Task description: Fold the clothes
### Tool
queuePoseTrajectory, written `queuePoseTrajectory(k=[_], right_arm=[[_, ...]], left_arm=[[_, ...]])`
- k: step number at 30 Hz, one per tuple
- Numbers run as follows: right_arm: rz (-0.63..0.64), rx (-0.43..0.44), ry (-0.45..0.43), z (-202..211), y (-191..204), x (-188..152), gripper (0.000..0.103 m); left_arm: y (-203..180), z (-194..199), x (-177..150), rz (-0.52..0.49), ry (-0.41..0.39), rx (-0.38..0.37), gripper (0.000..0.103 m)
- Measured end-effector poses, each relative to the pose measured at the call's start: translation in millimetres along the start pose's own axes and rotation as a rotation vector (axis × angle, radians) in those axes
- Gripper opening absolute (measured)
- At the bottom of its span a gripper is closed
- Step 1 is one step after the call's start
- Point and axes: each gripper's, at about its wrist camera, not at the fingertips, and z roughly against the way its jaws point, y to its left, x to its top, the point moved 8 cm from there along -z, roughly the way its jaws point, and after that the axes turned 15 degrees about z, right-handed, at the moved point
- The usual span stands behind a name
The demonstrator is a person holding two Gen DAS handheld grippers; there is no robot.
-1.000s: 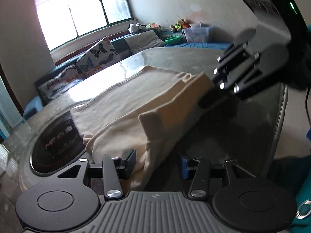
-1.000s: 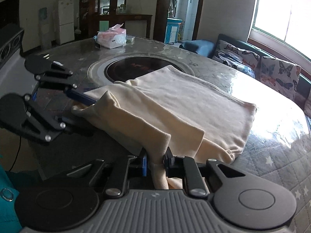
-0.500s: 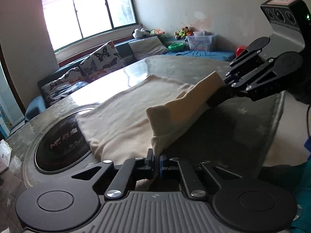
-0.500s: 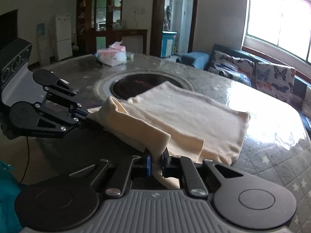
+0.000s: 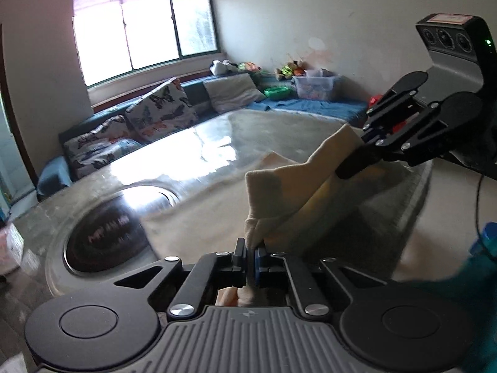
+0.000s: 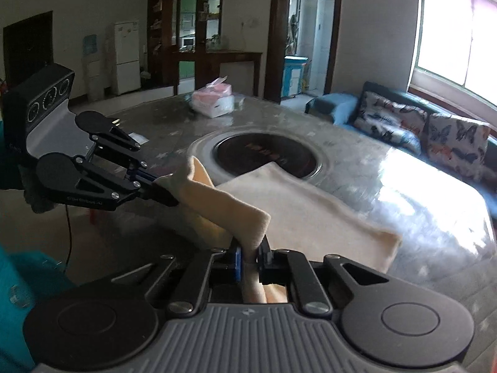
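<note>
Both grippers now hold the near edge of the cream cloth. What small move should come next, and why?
Probably carry the lifted edge forward over the cream cloth toward its far edge. Left gripper and right gripper each pinch a near corner, while the rest lies flat on the table.

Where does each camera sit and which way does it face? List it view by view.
Left wrist: on the left gripper, facing the window and sofa; its jaws pinch the cream garment, and the right gripper shows too.
Right wrist: on the right gripper, facing the cabinets and tissue pack; the left gripper shows.
Shared: garment, round table, its dark inset cooktop, both grippers.
</note>
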Motion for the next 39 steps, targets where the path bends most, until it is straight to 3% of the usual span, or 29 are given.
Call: queuePoseTrajectory(k=[5,11,16,22,23,28,31,33,36,39], right_arm=[[-0.029,-0.049,0.019,-26,-46,15,0.009],[-0.054,-0.109,0.066,-80,-102,21,0.009],[-0.123,-0.132,0.109,-129,-124,7,0.009],[-0.217,-0.157,0.146,-168,-133,-20,0.011],[-0.231,-0.165,0.143,-170,-134,-23,0.018],[-0.266,-0.209,0.12,-163,-143,-26,0.029],[-0.262,-0.242,0.092,-151,-145,-21,0.056],[-0.268,-0.245,0.078,-143,-142,-18,0.058],[-0.277,-0.231,0.059,-132,-132,-15,0.078],[-0.276,-0.189,0.039,-127,-115,-12,0.081]], left_arm=[[17,-42,36,-0.02,-0.016,0.038,0.005],[39,-114,59,0.032,0.046,0.123,0.005],[56,-163,51,0.071,0.123,0.193,0.006],[75,-188,39,0.13,0.16,0.255,0.013],[77,-187,40,0.141,0.155,0.263,0.018],[88,-182,45,0.179,0.135,0.308,0.034],[98,-172,48,0.238,0.12,0.33,0.036],[102,-161,49,0.272,0.102,0.332,0.037],[105,-140,52,0.32,0.073,0.321,0.046],[96,-117,50,0.342,0.05,0.281,0.047]])
